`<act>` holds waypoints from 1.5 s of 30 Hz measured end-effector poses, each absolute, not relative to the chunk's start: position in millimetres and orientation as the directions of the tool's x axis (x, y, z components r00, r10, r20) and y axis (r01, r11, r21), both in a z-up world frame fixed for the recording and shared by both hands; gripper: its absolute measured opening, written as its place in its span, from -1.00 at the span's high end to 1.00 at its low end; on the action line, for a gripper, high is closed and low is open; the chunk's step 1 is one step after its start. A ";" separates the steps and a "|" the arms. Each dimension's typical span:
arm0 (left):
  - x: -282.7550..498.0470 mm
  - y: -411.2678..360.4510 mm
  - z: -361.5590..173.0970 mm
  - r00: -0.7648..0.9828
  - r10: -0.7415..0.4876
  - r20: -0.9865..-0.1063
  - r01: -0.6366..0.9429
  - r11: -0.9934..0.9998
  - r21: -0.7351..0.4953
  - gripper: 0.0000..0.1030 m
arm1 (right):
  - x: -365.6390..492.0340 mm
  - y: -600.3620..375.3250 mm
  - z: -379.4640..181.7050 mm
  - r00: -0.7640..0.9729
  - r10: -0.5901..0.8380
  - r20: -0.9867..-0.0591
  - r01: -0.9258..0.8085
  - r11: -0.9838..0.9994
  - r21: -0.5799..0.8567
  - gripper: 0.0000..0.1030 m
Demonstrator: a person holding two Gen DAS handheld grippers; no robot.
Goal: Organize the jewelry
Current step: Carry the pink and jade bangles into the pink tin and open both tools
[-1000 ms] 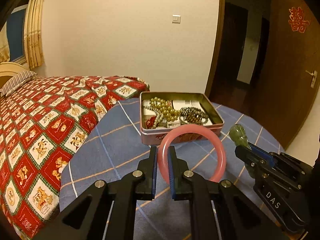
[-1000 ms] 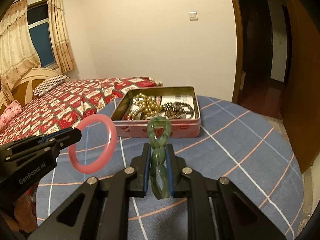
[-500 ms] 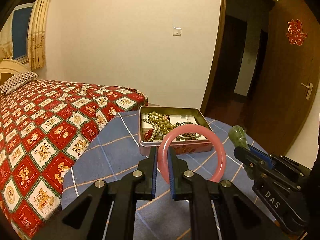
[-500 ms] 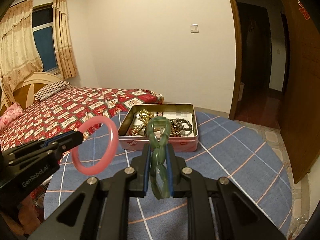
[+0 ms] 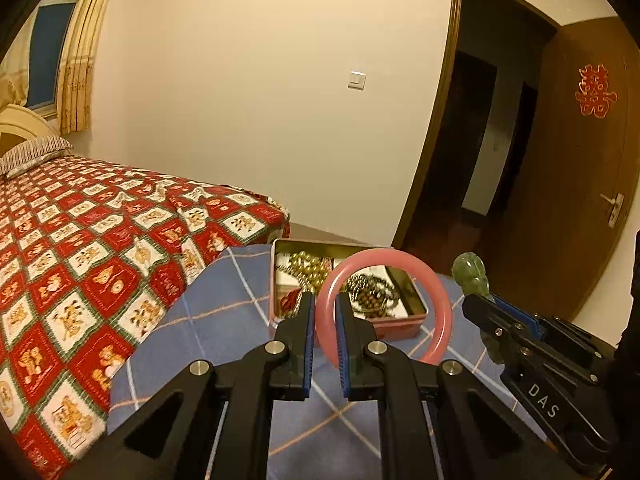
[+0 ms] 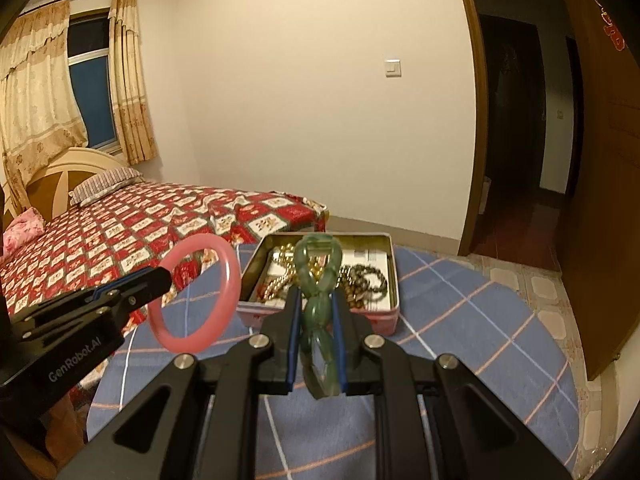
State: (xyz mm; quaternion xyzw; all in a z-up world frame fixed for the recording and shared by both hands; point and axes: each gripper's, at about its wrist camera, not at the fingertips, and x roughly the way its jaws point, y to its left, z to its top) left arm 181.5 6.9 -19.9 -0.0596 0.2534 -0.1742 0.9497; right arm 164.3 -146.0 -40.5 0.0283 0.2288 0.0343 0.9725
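Left wrist view: left gripper [image 5: 324, 312] clenched on pink bangle [image 5: 434, 300], frame centre, above tin [image 5: 412, 322]. Right wrist view: right gripper [image 6: 316, 308] clenched on green bracelet [image 6: 318, 276], centre, before tin.

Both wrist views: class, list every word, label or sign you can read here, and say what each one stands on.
"DAS": on the right claw's body, left wrist view.
"GenRobot.AI": on the left claw's body, right wrist view.
Red double-happiness sign "囍": on the brown door.
Printed card inside the tin: too small to read.
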 end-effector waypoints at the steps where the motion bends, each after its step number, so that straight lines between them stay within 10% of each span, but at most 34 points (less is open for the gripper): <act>1: 185.9 5.5 -19.9 0.813 -0.363 -0.456 0.300 0.931 -0.206 0.82 | 166.1 -147.3 -39.8 0.894 0.079 -0.440 -0.053 0.996 0.070 0.66; 23: 318.7 -39.5 -83.4 0.760 -0.322 -0.565 0.245 0.946 -0.210 0.82 | 306.1 -181.0 -101.3 0.773 0.069 -0.631 -0.022 0.996 0.081 0.62; 27: 324.2 -37.0 -89.1 0.738 -0.327 -0.591 0.235 0.944 -0.230 0.80 | 306.4 -183.5 -103.9 0.761 0.082 -0.643 -0.031 0.995 0.090 -0.18; 30: 319.6 -35.8 -82.0 0.741 -0.324 -0.588 0.240 0.946 -0.218 0.78 | 301.2 -186.8 -99.2 0.777 0.078 -0.625 -0.019 0.995 0.100 -0.39; 32: 309.4 -34.1 -73.2 0.764 -0.293 -0.575 0.231 0.956 -0.181 0.69 | 295.9 -186.3 -93.1 0.785 0.071 -0.616 -0.016 0.995 0.095 -0.47; 37: 282.4 -10.4 -56.4 0.812 -0.226 -0.538 0.146 0.971 -0.187 -0.33 | 273.2 -180.1 -75.4 0.820 0.011 -0.572 0.025 0.998 0.055 -0.68; 45: 219.3 19.0 -27.8 0.868 -0.185 -0.461 0.105 0.975 -0.194 -0.49 | 218.8 -163.0 -47.6 0.883 -0.028 -0.469 0.055 0.997 0.046 -0.93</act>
